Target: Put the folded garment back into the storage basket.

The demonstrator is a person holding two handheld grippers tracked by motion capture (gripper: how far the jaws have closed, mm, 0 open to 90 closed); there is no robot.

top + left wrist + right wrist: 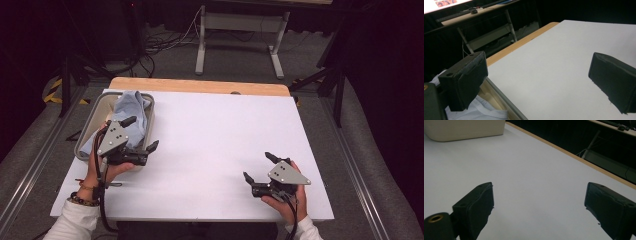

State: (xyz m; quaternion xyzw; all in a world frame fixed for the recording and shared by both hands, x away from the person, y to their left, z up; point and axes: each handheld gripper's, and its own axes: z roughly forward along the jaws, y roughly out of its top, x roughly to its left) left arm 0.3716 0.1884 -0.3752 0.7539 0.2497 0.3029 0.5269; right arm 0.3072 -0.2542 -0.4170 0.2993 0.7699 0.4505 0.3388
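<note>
A light blue cloth lies bunched in a beige bin at the table's left side. My left gripper hovers over the bin's right rim, open and holding nothing. In the left gripper view the cloth shows white-blue under the left jaw, beside the bin's rim, and the gripper stands wide open over bare table. My right gripper is near the front right of the table, open and holding nothing. In the right gripper view the gripper gapes over the white surface, with the bin far off at top left.
The white tabletop has a wooden strip along its far edge. Beyond it stand a metal table frame and cables on a grey floor. Dark stands flank the table on both sides.
</note>
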